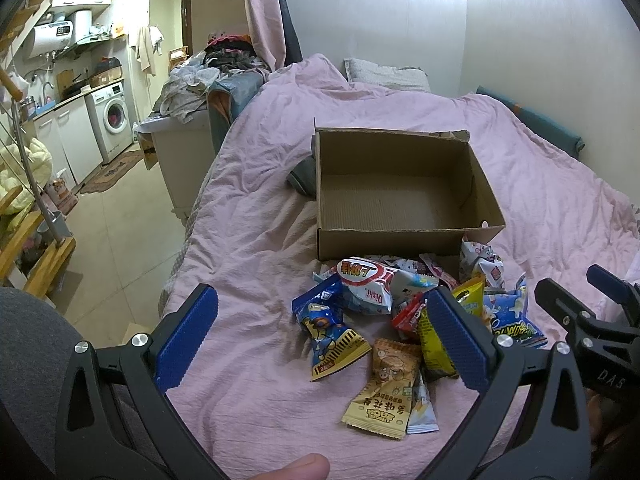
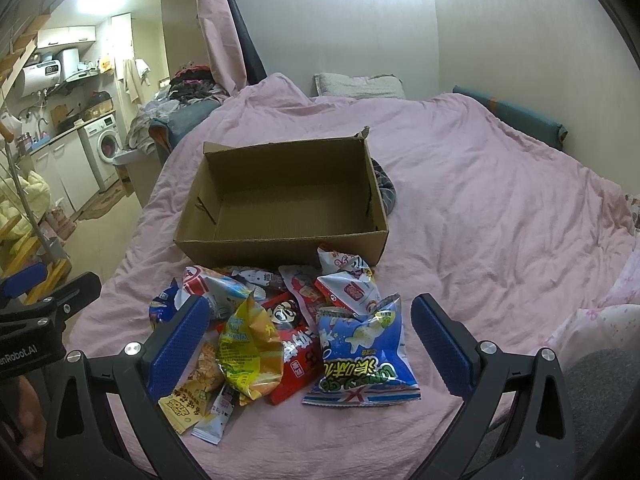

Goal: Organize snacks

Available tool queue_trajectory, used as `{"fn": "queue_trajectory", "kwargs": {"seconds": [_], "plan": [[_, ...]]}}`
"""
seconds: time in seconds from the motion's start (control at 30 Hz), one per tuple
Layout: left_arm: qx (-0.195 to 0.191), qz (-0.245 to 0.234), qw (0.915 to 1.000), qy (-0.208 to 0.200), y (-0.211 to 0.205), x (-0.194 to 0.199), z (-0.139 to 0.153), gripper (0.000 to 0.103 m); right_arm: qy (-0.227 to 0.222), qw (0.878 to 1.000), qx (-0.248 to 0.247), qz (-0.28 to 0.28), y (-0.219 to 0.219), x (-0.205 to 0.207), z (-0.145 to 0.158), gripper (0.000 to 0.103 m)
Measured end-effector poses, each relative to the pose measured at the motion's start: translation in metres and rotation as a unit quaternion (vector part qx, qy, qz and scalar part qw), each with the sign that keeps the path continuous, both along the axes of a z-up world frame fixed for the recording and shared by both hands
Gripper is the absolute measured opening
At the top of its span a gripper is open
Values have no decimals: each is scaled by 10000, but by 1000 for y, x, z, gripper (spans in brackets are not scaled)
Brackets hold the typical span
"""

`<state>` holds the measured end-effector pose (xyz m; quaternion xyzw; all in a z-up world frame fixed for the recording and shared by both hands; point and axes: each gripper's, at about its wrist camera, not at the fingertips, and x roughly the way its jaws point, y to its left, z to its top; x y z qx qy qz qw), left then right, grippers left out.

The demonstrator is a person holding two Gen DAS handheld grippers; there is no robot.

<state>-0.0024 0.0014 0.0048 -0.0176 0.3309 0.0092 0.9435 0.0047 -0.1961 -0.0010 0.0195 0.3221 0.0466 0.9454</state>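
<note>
1. A heap of crinkled foil snack packets (image 2: 288, 328) is lying on the pink wrinkled bedspread (image 2: 500, 208), touching the near wall of the open brown cardboard box (image 1: 400, 184) (nothing is sitting inside it).
2. A grey fabric bundle (image 1: 302, 174) is resting against the box's far side.
3. Only the left wrist view is showing a blue cartoon-dog packet (image 1: 326, 330); "Dishi" is reading there.
4. The left gripper (image 1: 320, 340) and right gripper (image 2: 308, 344) are hovering before the box, fingers spread wide, gripping nothing.

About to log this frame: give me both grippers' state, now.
Left gripper: open, holding nothing, above the snack pile.
Right gripper: open, holding nothing, above the same pile.
</note>
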Motion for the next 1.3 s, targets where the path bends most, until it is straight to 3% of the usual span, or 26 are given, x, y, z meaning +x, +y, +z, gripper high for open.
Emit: {"fn": "queue_trajectory", "kwargs": {"seconds": [0.93,1.0,1.13,1.3], "plan": [[117,14,9999,98,0,-1,-4,103,62,10000,-38,-62,-2,2,0,103],[269,-19,9994,226,-3,1,-6,103,238,9997,97,46,-5,6,3,103],[180,-103,9978,632,2,16,-2,103,888,9942,569,185,-18,24,-1,103],[-153,130,9904,1369,26,46,-6,103,1849,9738,1216,525,-29,47,-12,103]]}}
